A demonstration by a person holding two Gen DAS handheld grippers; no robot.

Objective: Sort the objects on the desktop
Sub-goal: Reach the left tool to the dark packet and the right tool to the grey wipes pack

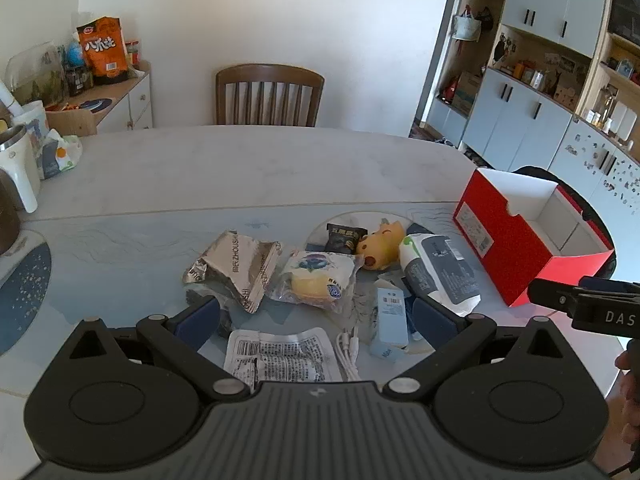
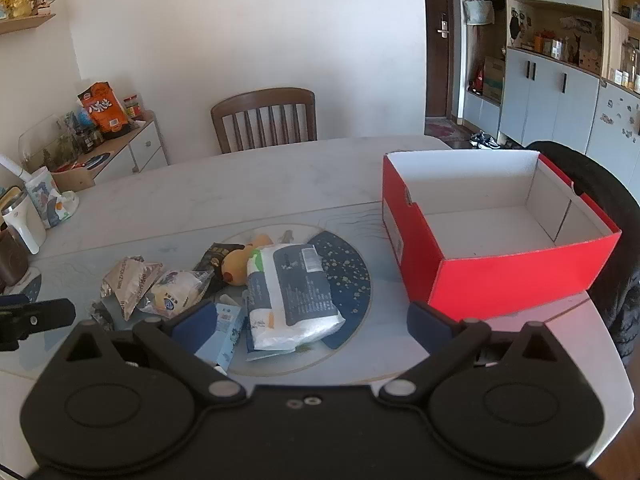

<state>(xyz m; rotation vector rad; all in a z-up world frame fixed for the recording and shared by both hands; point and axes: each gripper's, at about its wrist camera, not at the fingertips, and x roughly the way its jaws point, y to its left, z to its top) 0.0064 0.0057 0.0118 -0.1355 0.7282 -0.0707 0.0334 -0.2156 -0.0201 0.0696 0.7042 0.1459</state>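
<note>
A heap of small goods lies mid-table: a silver foil packet (image 1: 236, 268), a clear-wrapped yellow bun (image 1: 316, 280), a yellow plush toy (image 1: 380, 246), a dark snack packet (image 1: 344, 238), a white and grey tissue pack (image 1: 438, 274), a pale blue carton (image 1: 390, 320), a white printed sachet (image 1: 280, 354) and a white cable (image 1: 348, 354). An open red box (image 2: 500, 276), nothing visible inside it, stands to the right. My left gripper (image 1: 316, 320) hovers open over the heap's near side. My right gripper (image 2: 310, 320) hangs open above the tissue pack (image 2: 288, 292), holding nothing.
A wooden chair (image 1: 270, 94) stands at the table's far side. A white kettle and mugs (image 1: 20, 168) crowd the left edge. A side cabinet (image 1: 120, 100) carries an orange bag. A dark object (image 2: 600, 200) rises behind the box. Round dark blue mat (image 2: 344, 280) under the heap.
</note>
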